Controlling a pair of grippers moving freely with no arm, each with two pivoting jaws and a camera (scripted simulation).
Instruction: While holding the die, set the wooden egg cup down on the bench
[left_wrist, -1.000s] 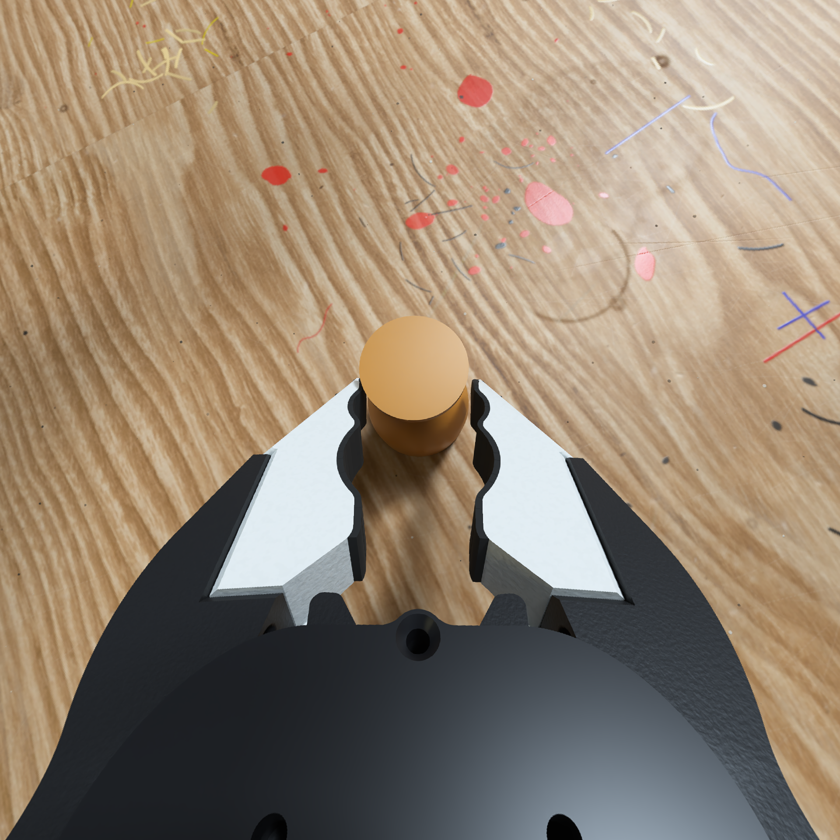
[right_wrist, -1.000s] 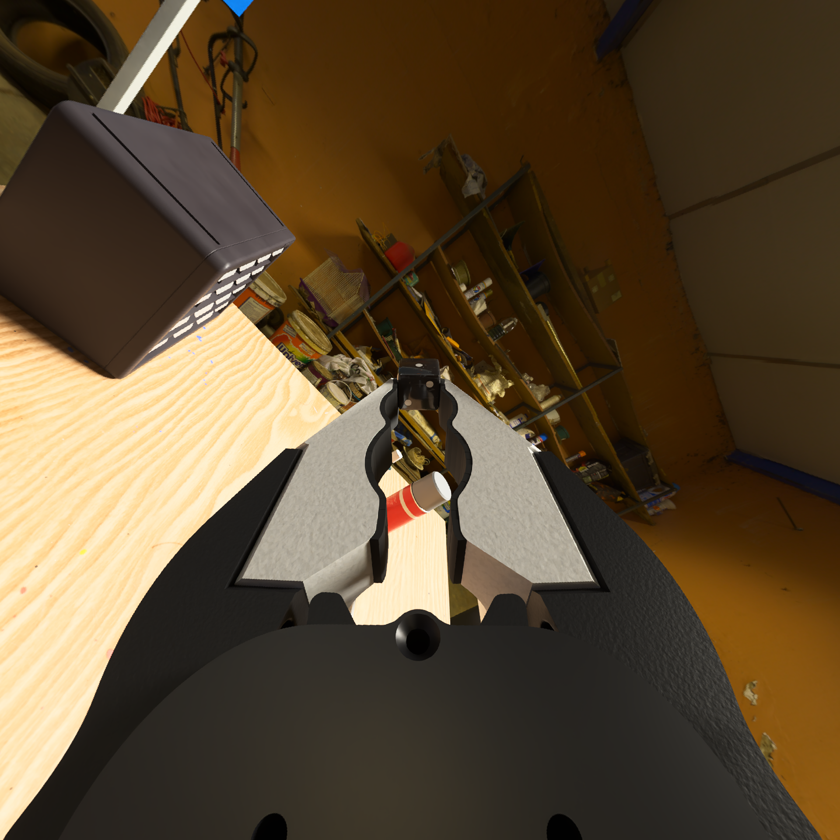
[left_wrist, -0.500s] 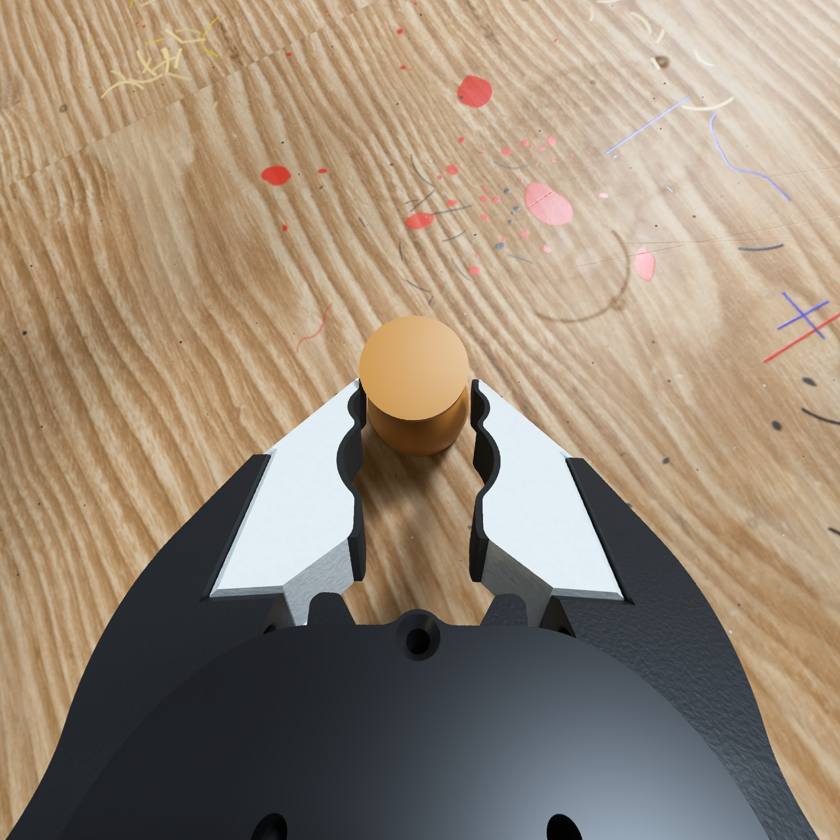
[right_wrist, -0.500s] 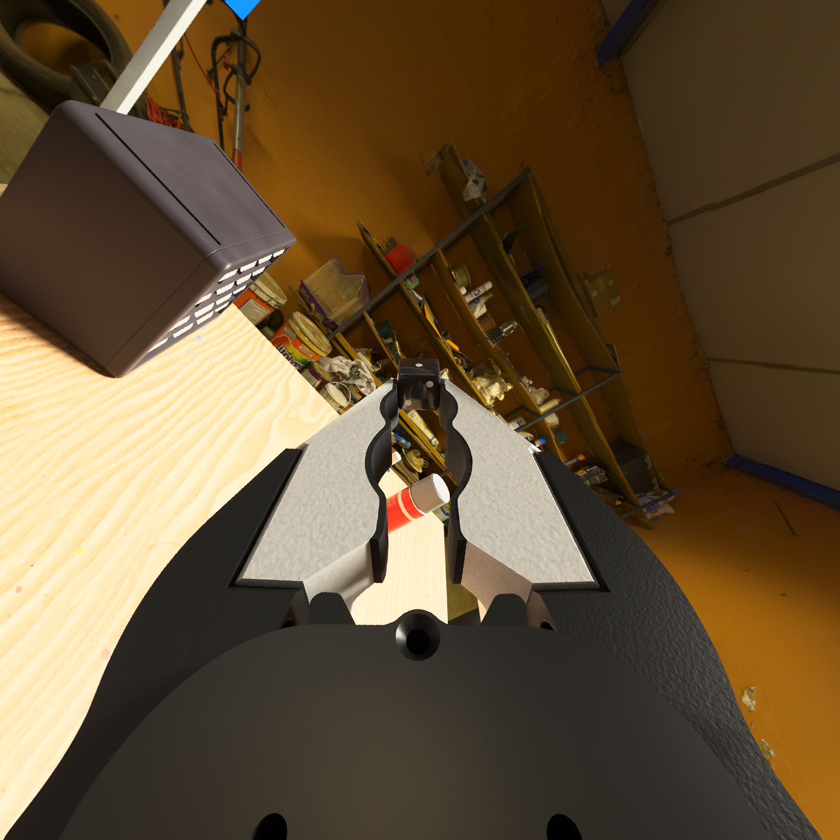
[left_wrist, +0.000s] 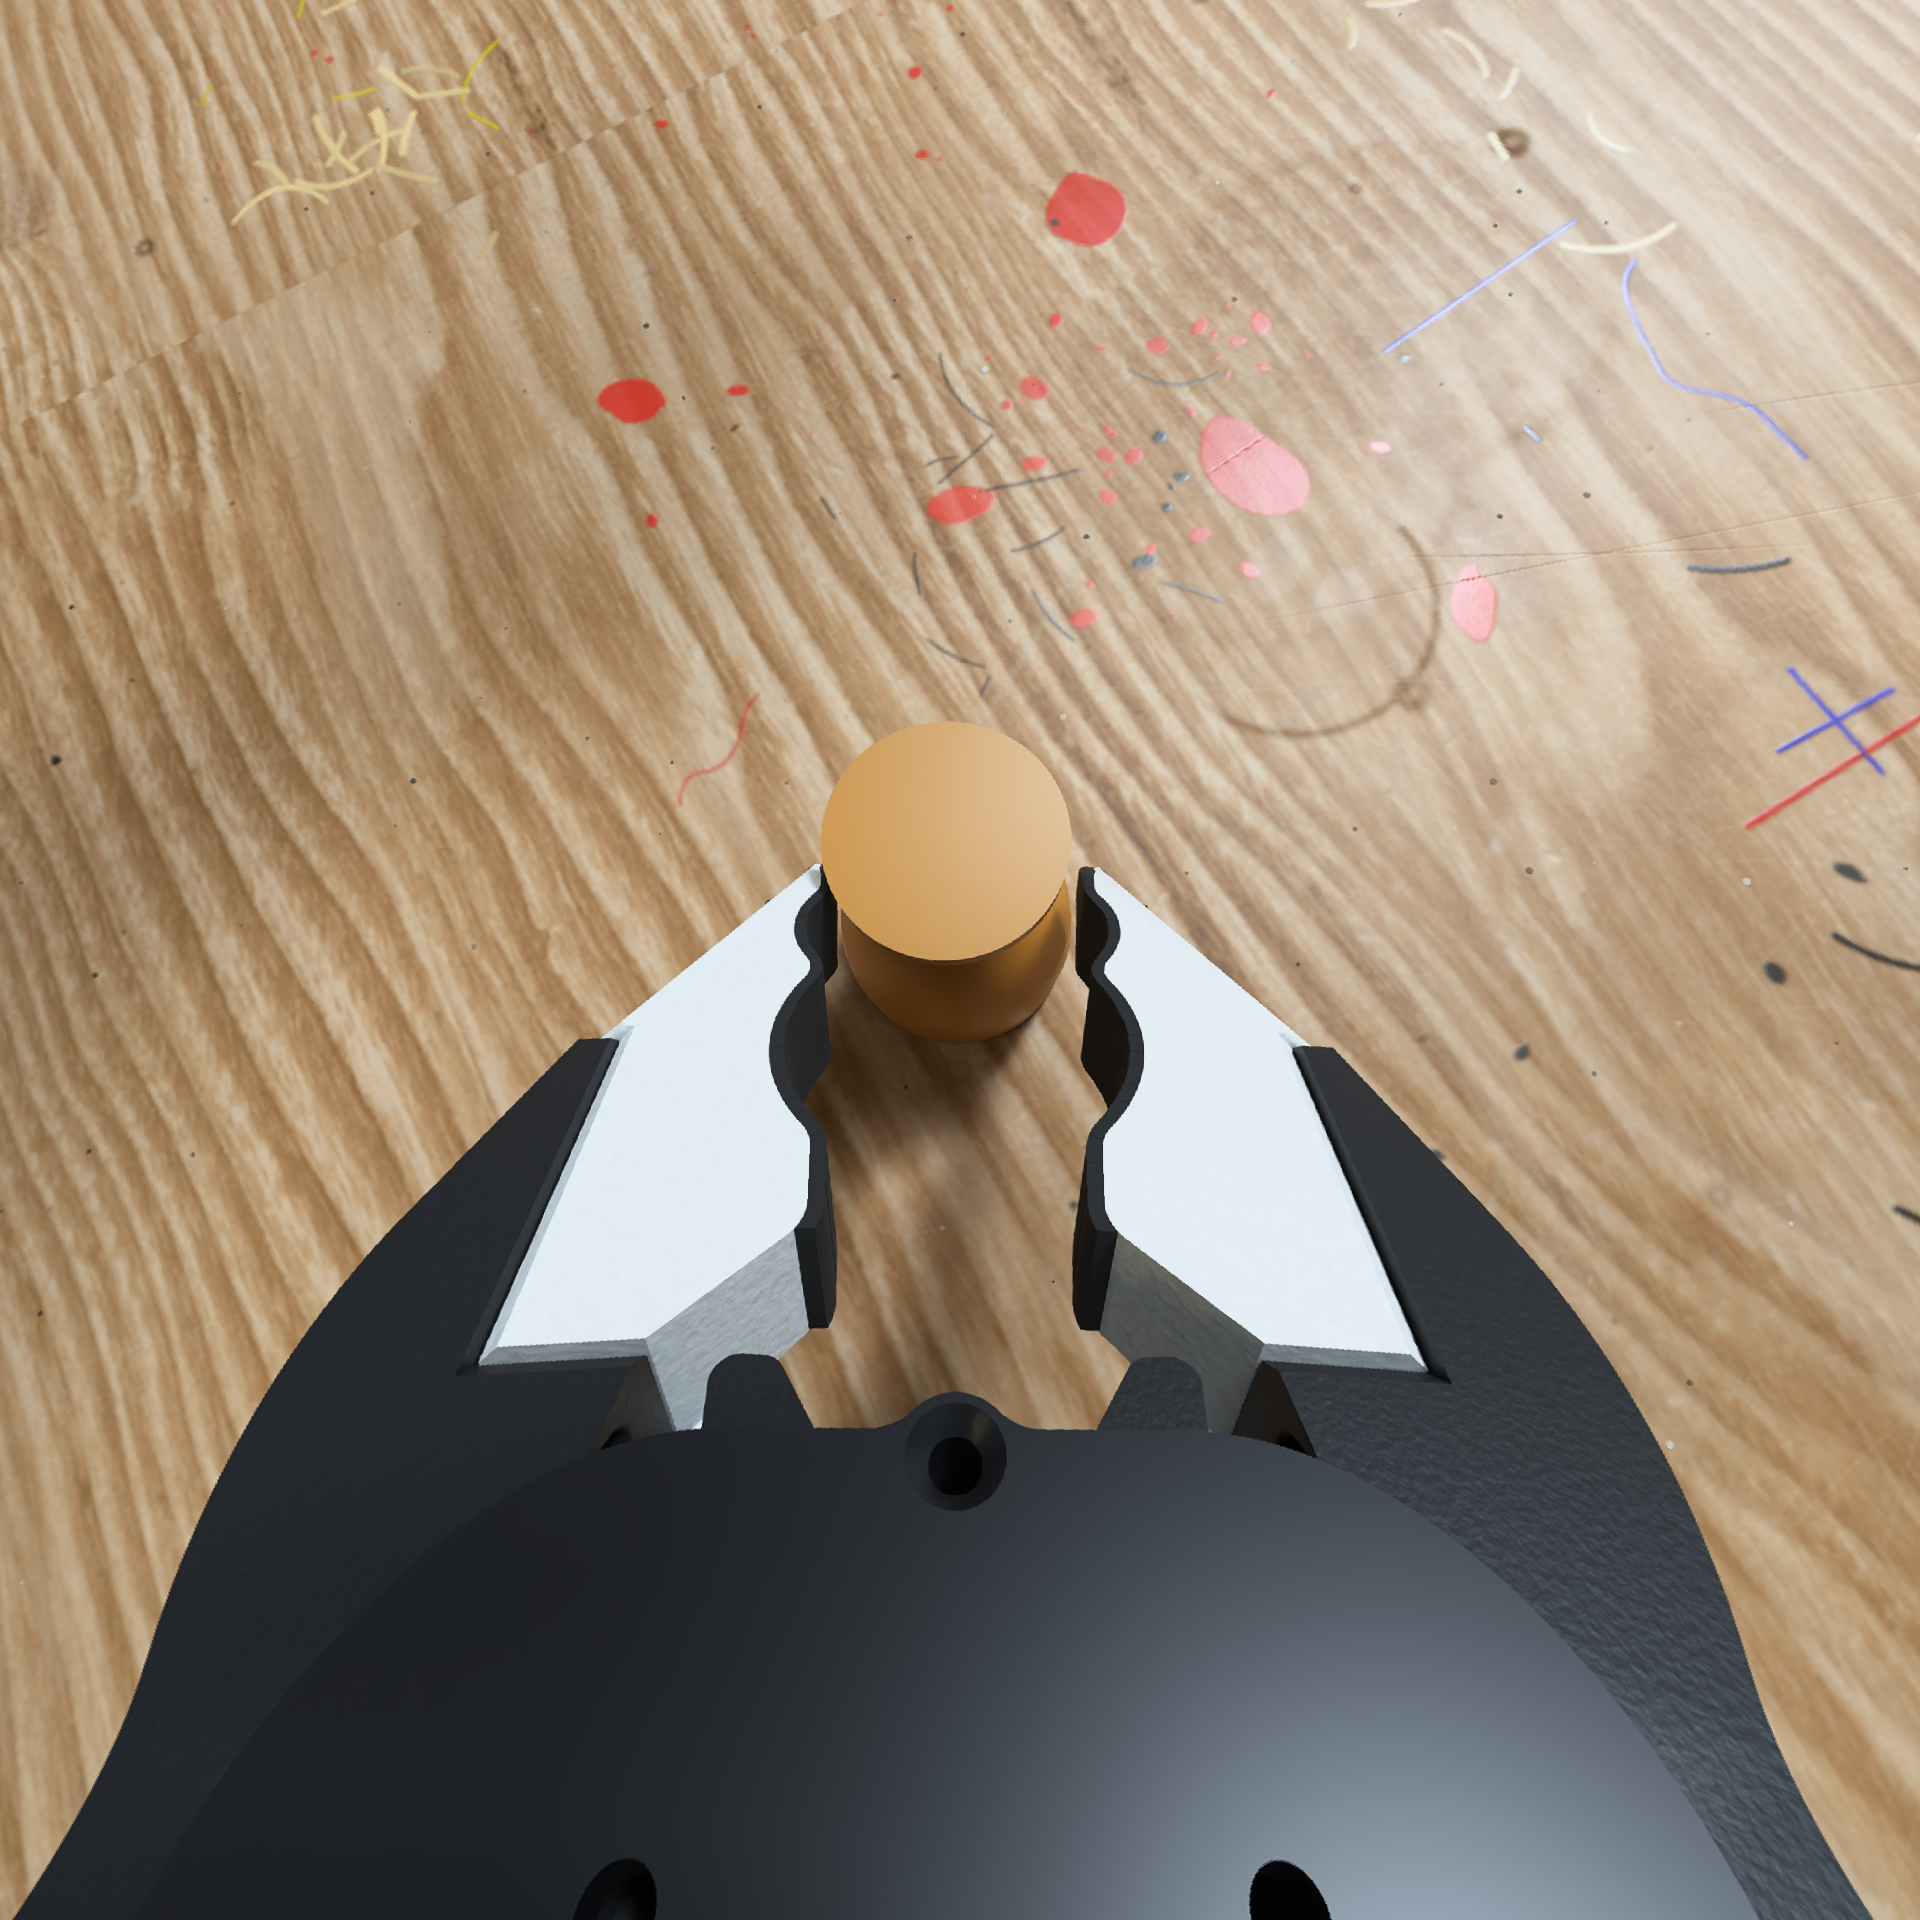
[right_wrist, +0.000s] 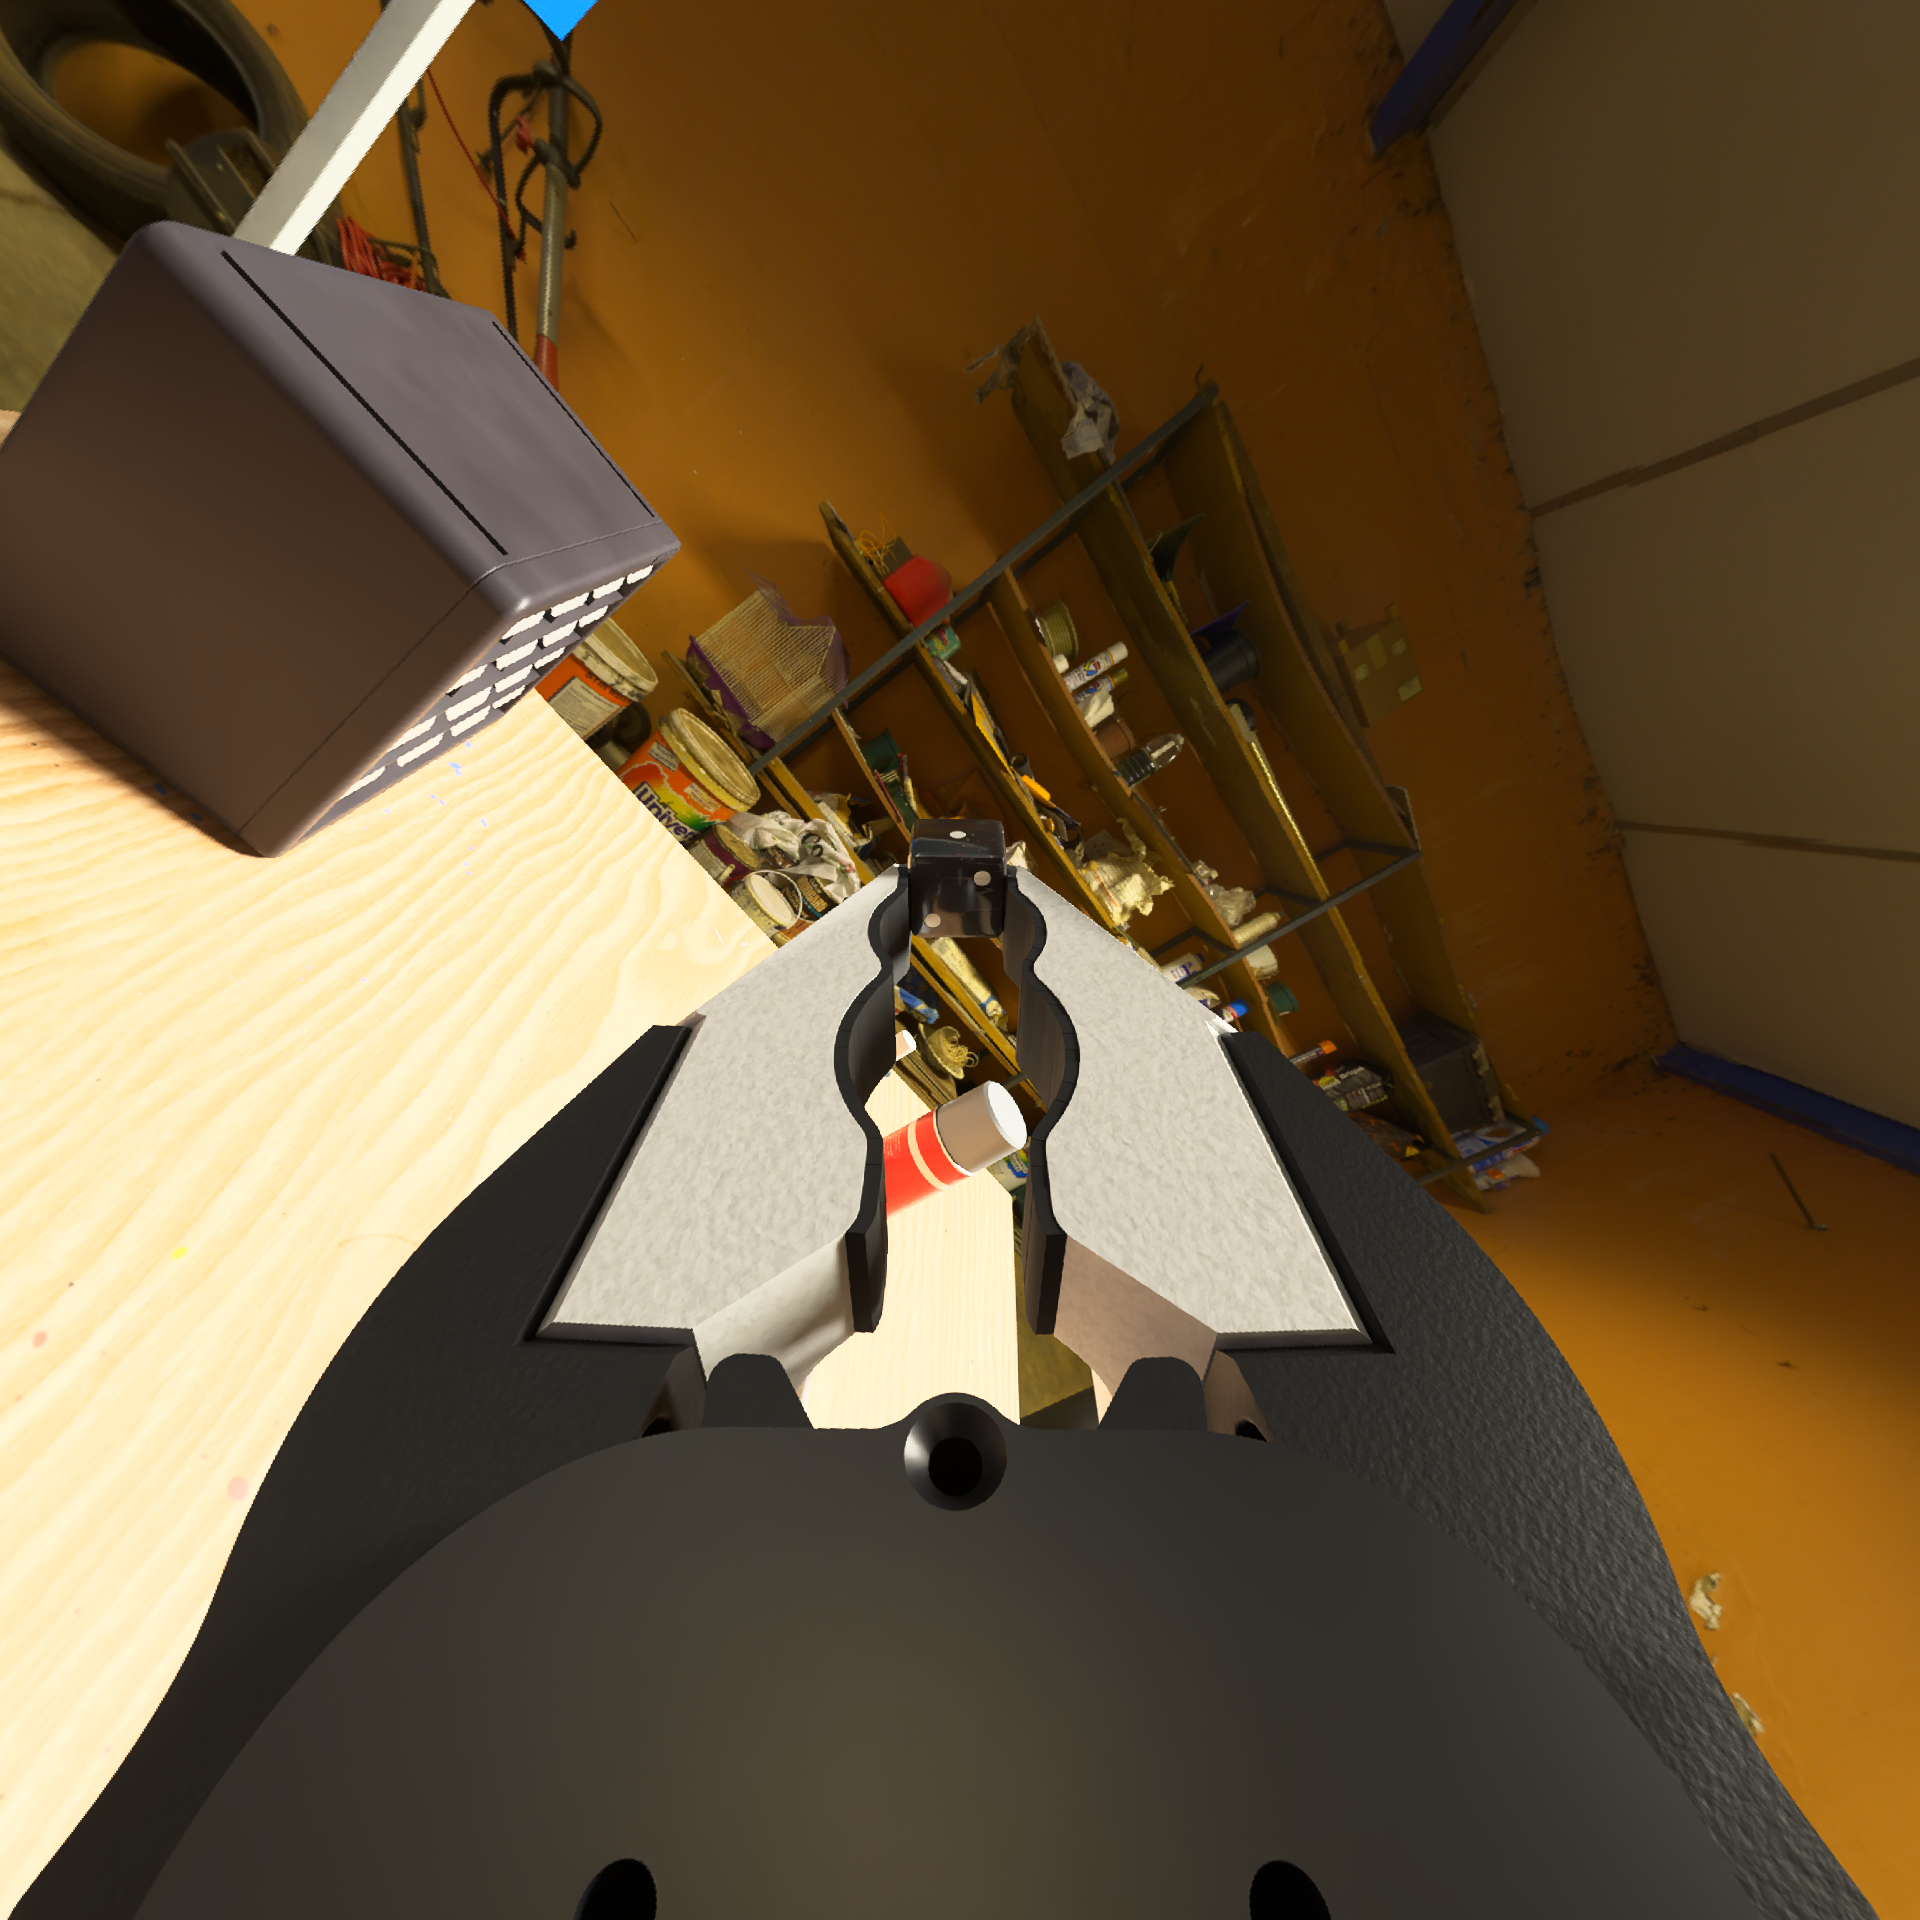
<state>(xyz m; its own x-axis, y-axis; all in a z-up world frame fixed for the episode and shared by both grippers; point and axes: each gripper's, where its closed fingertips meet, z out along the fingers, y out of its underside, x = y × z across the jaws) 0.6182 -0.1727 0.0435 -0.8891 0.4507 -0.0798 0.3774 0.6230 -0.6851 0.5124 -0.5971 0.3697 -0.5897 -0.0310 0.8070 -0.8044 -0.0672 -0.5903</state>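
The wooden egg cup (left_wrist: 945, 842) is orange-brown, with a flat round end facing me. It stands on the bench (left_wrist: 416, 727), its lower end meeting its own shadow. My left gripper (left_wrist: 951, 904) has its fingertips tight against both sides of the cup, shut on it. In the right wrist view my right gripper (right_wrist: 956, 904) is shut on a small black die (right_wrist: 956, 878) with white pips. It holds the die at the fingertips, in the air beyond the bench edge.
Red paint spots (left_wrist: 1252, 468) and pen marks lie on the bench beyond the cup. In the right wrist view a dark grey box (right_wrist: 260, 520) stands on the pale bench (right_wrist: 260, 1091). A red-and-white tube (right_wrist: 951, 1143) lies near the edge, with cluttered shelves (right_wrist: 1143, 779) behind.
The left gripper and the egg cup have not moved. The right gripper has drifted very slightly, still holding the die.
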